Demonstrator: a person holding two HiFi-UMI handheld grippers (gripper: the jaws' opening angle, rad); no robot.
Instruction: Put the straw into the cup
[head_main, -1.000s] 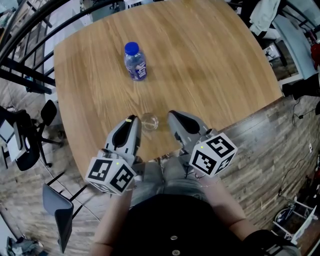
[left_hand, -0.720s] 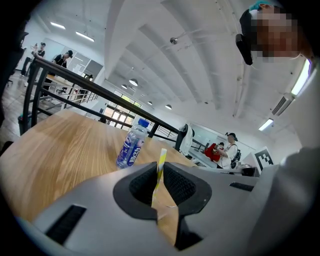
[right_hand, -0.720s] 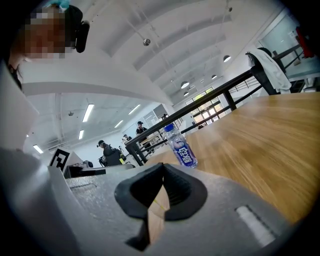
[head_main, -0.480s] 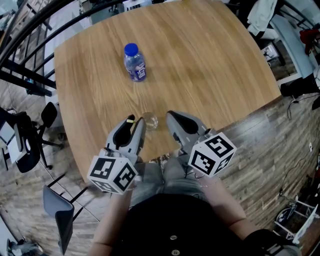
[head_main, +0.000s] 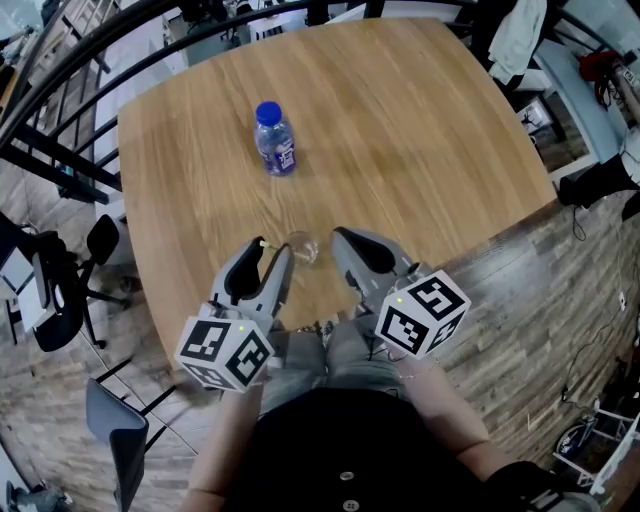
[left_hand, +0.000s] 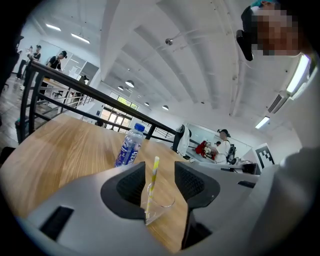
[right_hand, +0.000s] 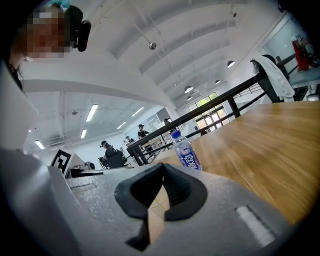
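A: Edges first. Where's the cup (head_main: 302, 246)?

B: On the wooden table (head_main: 420, 130), close to its 6 o'clock edge in the head view, right in front of the person. Little room on that side.

A: Open room?

B: Bare top from 12 round to 3 o'clock of the cup, out to the rounded far corners. A bottle (head_main: 274, 140) stands at 11 o'clock, well apart. A black railing (head_main: 60, 90) runs past the table's 9 to 11 o'clock side, and a chair (head_main: 60, 290) sits on the floor at 9.

A: Straw (left_hand: 152, 185)?

B: In the cup already, yellow-and-white striped. It leans with its top towards the left gripper (head_main: 272, 250).

A: Left gripper state?

B: Jaws wide apart, just been opening. The left gripper view shows the straw and cup in the gap between them. The pads touch neither, so it has hold of nothing. It sits at 8 o'clock of the cup, just beside it.

A: Right gripper (head_main: 342, 240)?

B: At 3 o'clock of the cup, just beside. The jaw tips meet, nothing between them.

A: Any writing?

B: The bottle has a blue cap and a blue label with white print, too small to read. The gripper cubes carry black-and-white square markers, no words.
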